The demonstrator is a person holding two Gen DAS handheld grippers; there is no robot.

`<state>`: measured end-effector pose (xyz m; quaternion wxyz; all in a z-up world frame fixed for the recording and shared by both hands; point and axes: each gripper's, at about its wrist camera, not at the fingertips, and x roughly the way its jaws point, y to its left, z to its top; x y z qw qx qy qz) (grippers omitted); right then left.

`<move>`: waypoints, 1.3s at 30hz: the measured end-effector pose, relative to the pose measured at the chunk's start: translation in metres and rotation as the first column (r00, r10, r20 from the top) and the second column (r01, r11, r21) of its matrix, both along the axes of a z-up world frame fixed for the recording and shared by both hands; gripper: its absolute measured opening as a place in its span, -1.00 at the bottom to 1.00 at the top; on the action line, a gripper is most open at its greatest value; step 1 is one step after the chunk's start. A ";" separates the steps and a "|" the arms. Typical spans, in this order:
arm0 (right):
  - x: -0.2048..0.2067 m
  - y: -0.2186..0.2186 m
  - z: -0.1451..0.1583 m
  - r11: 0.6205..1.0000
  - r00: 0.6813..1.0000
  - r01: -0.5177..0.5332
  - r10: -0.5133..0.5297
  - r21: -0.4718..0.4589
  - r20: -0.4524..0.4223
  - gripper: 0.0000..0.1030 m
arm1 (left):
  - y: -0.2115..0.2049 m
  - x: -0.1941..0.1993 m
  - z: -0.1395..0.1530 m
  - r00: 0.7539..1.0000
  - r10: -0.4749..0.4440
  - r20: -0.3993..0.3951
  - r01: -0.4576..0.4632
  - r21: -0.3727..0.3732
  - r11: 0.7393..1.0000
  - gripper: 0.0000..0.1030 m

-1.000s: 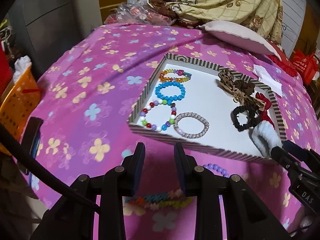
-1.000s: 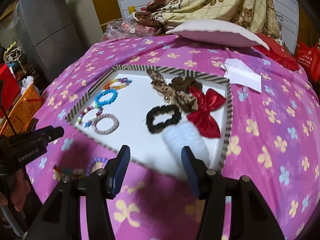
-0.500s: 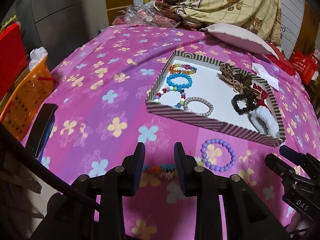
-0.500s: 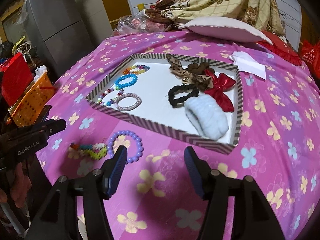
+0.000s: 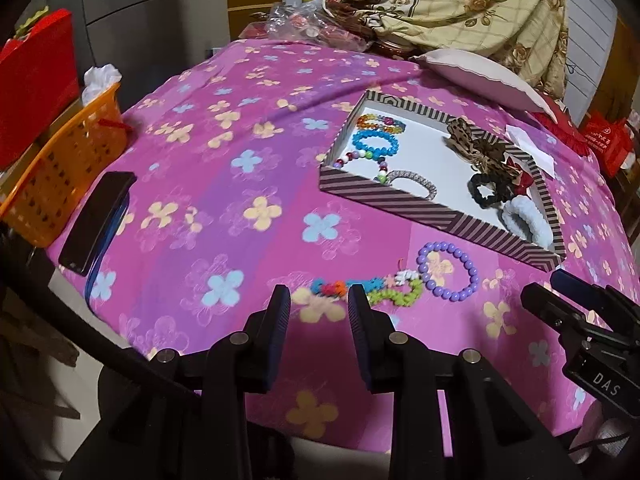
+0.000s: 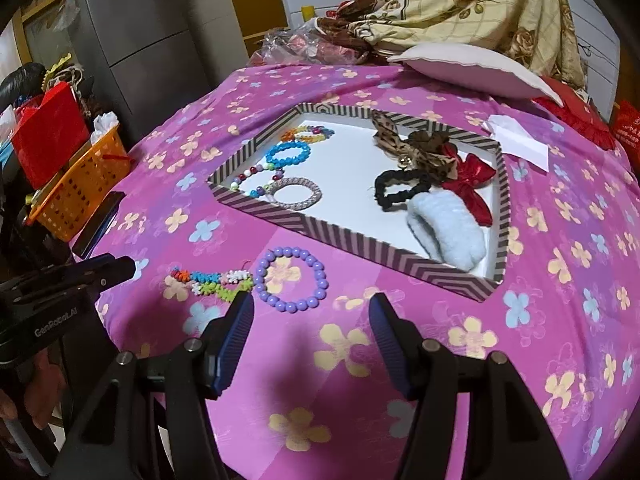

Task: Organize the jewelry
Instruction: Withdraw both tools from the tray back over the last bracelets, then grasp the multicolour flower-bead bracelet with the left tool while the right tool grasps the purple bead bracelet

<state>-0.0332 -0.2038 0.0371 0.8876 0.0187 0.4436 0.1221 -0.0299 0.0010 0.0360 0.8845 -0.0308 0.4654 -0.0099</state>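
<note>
- Your left hand-held gripper [image 5: 314, 306] is released and holds nothing, with a moderate gap between its jaws; it hangs just short of the multicoloured flower-bead bracelet [image 5: 366, 286].
- Your right hand-held gripper [image 6: 311, 314] is released too, spread wider and likewise empty. It sits just short of the purple bead bracelet [image 6: 291, 279].
- Both loose pieces lie on the pink flowered cloth [image 5: 240, 184] over the surface, near its front edge, outside the striped tray [image 5: 420, 204] and close to its near wall.
- The flower-bead bracelet is flattened into a long loop. Its long axis runs left to right across your left jaws, and its left end lies between their tips in the left wrist view.
- The purple bracelet is an open round ring lying flat, so it has no long axis. It touches or nearly touches the right end of the flower-bead piece; I cannot tell which.
- By my reading, the left hand is nearer the flower-bead bracelet and the right hand nearer the purple one. Each lies forward of its gripper, and the tray lies beyond.
- The tray already holds bracelets on its left side and hair ties with bows on its right.
- The near tray wall hides the lower edge of the silver-grey bracelet [image 6: 295, 199] and part of the mixed-bead bracelet [image 6: 256, 182].
- A fine thread at the flower-bead piece's right end is too small to make out.
</note>
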 end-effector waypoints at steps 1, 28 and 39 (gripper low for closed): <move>0.000 0.002 0.000 1.000 1.000 -0.004 0.004 -0.004 -0.001 0.22 | 0.002 -0.001 0.000 1.000 0.005 0.000 -0.005 0.001 1.000 -0.13; 0.052 0.025 -0.052 0.988 0.995 -0.067 0.057 -0.140 -0.078 0.14 | 0.033 0.031 -0.049 0.986 -0.026 -0.165 -0.002 -0.171 0.985 0.01; 0.072 0.032 -0.066 0.979 0.994 -0.093 0.081 -0.182 -0.074 -0.08 | 0.005 0.051 -0.058 0.984 -0.100 -0.147 0.081 -0.131 0.988 0.16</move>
